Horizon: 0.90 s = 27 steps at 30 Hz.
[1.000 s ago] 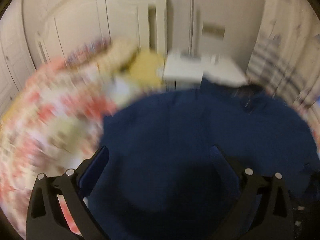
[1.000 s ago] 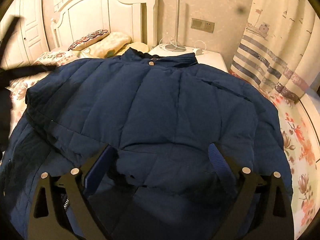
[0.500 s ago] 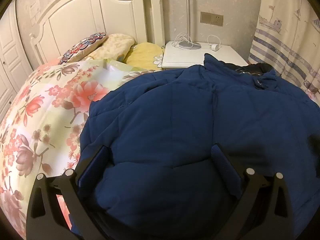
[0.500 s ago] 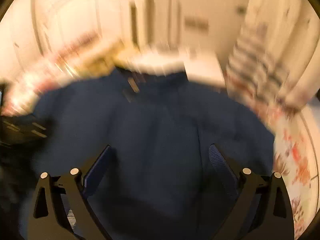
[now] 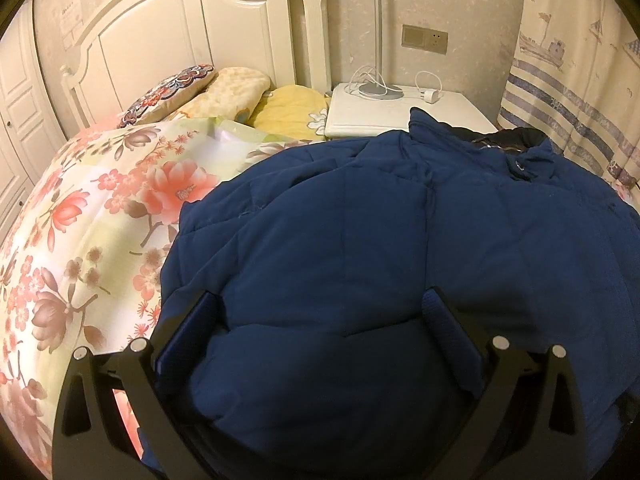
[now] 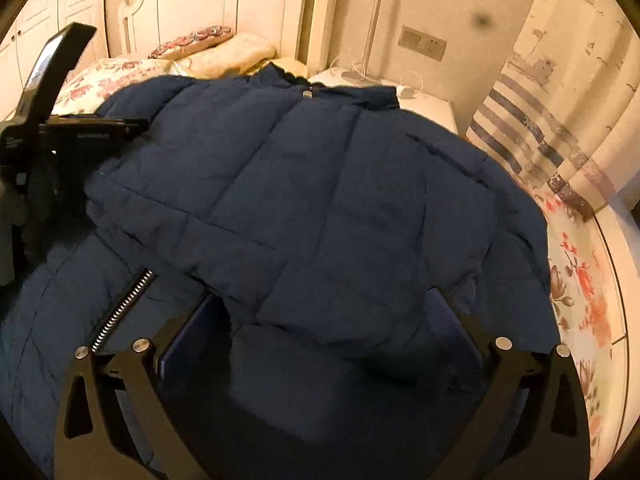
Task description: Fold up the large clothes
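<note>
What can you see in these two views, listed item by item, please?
jacket: one, navy blue, spread on the bed
bedspread: one, floral pink and cream, under the jacket
pillows: three, patterned and yellow, by the headboard
headboard: one, white, behind the pillows
nightstand: one, white, right of the bed
lamp: one, silver, on the nightstand
curtain: one, cream with blue stripes, far right
left gripper: open above the jacket
right gripper: open above the jacket

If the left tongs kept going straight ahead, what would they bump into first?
Most likely the puffy blue jacket. The left tongs are open, and the jacket fills the space between and ahead of them. How close they already are is hard to tell.
</note>
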Motion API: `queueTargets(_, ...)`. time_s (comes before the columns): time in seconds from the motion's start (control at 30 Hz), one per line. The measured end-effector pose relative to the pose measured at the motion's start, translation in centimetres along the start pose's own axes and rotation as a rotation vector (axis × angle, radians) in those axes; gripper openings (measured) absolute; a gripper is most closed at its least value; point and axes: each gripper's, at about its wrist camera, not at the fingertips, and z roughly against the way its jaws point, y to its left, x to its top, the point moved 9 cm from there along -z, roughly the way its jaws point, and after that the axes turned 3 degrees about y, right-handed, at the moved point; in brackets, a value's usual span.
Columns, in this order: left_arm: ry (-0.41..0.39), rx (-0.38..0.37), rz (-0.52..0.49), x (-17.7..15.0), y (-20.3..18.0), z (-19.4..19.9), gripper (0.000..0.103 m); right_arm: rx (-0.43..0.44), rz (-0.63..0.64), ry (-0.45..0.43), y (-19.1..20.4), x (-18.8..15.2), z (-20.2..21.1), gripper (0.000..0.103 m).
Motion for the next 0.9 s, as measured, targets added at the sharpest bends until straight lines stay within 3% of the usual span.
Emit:
queueTargets(0.1, -0.011, -0.008, 0.067, -0.4, 0.8, 2.0, 0.099, 0.070, -0.090, -0.027, -0.1, 0.3, 2.6, 0.098)
queueTargets(0.17, -0.078, -0.112, 0.126, -0.7, 0.4, 5.7, 0.100, 0.088, -0.110, -0.075, -0.1, 0.1, 4.5, 0.098)
queueTargets(0.23, -0.118, -0.200, 0.081, -2.0, -1.4, 9.4, 0.101, 0.092, -0.104, -0.088, 0.4, -1.1, 5.9, 0.098)
queueTargets(0.27, -0.121, -0.204, 0.041, -2.8, -2.3, 10.5, 0.101, 0.097, -0.102, -0.083, 0.5, -1.7, 6.1, 0.098)
queueTargets(0.37, -0.047, -0.161, -0.126, -7.0, -5.9, 11.0, 0.101, 0.070, -0.083, 0.000, 1.1, -4.4, 4.4, 0.098)
queueTargets(0.4, -0.011, -0.157, -0.159, -8.4, -6.8, 10.4, 0.101, 0.069, -0.086, 0.069, 1.2, -5.7, 2.8, 0.099)
queueTargets(0.5, 0.052, -0.106, -0.226, -11.3, -7.9, 8.2, 0.101, 0.063, -0.100, 0.092, 1.3, -5.7, 2.5, 0.098)
queueTargets(0.63, 0.050, -0.049, -0.206, -11.1, -6.2, 9.3, 0.101, 0.023, -0.096, 0.077, 1.0, -6.2, 4.2, 0.098)
queueTargets(0.77, 0.042, 0.038, -0.169, -12.7, -2.1, 9.8, 0.101, -0.020, -0.171, 0.045, -2.3, -7.8, 6.0, 0.098)
queueTargets(0.83, 0.098, -0.025, -0.078, -13.8, 0.4, 9.2, 0.101, -0.027, -0.234, 0.113, -4.6, -10.2, 4.9, 0.099)
queueTargets(0.9, 0.112, 0.006, -0.022, -14.1, 2.6, 9.3, 0.101, 0.018, -0.268, 0.106, -5.1, -11.2, 4.9, 0.098)
